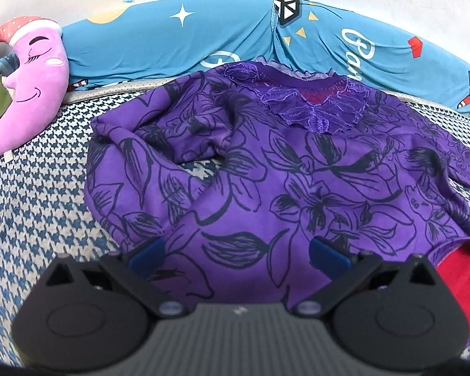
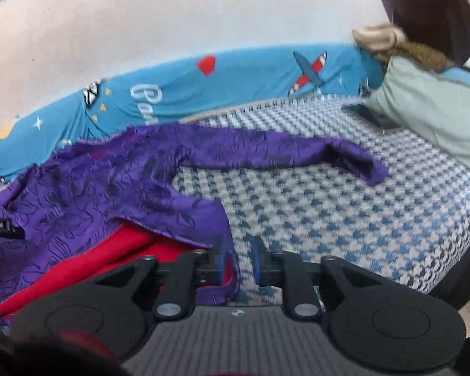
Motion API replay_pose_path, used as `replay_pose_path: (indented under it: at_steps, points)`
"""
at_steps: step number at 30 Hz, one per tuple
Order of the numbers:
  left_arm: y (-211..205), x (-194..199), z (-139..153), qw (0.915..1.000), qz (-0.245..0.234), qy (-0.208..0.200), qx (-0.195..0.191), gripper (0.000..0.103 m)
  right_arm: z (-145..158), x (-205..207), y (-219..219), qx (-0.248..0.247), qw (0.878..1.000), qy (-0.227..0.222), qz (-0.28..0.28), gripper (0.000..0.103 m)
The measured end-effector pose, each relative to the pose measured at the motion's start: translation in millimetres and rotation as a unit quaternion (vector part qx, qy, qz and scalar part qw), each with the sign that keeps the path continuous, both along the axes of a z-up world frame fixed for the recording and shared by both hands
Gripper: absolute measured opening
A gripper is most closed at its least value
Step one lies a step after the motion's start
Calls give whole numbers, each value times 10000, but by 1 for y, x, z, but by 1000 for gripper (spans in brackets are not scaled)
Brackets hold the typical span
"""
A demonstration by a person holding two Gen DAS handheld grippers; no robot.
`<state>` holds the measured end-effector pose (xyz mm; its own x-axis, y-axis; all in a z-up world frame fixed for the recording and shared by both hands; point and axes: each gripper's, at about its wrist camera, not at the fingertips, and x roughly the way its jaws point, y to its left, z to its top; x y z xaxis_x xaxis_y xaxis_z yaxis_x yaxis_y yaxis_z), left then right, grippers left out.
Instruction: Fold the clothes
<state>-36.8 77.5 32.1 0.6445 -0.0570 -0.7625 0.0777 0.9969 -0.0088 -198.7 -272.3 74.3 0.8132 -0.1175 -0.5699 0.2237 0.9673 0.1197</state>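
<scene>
A purple top with dark flower outlines and a lace collar (image 1: 316,106) lies spread on the houndstooth bed cover (image 1: 31,194). Its red lining (image 1: 467,275) shows at the lower hem. My left gripper (image 1: 236,252) is open, hovering over the top's lower front (image 1: 250,194). In the right wrist view the top (image 2: 116,185) lies to the left, one sleeve (image 2: 282,153) stretched right. My right gripper (image 2: 238,258) is nearly closed at the hem's corner (image 2: 225,219); its left finger touches the cloth, and a narrow gap remains. The red lining (image 2: 109,250) shows below.
A blue printed bolster (image 1: 172,40) runs along the white wall behind. A pink moon plush (image 1: 31,78) sits at the left. A pale green cushion (image 2: 429,106), a phone-like slab (image 2: 369,116) and a dark hat (image 2: 429,15) are at the bed's right end.
</scene>
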Motion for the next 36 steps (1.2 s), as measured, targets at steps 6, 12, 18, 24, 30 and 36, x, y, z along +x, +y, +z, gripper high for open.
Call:
replay_pose_path:
  at_steps: [6,12,18,24,30,36]
  points:
    - [-6,-5,0,9998,-175,-6,-11,102,2,9,6,83,9992,-175,346,31]
    - [-6,-8,0,9996,-246,29,-112,102,-12,20,28,-432,9964,139,717,39]
    - [-5,-7,-1,9996,-240,44,-165,102,-24,31,43,-1145,9904,213,742,42]
    - [-6,-6,-3,9995,-277,80,-159,103,-33,47,41,-1295,9895,231,602,39]
    - [3,-3,-4,9998,-37,86,-188,102,-31,39,20,-976,9947,318,70,3]
    - [15,3,-13,9984,439,273,247,102,-23,20,-8,-702,9946,397,-647,3]
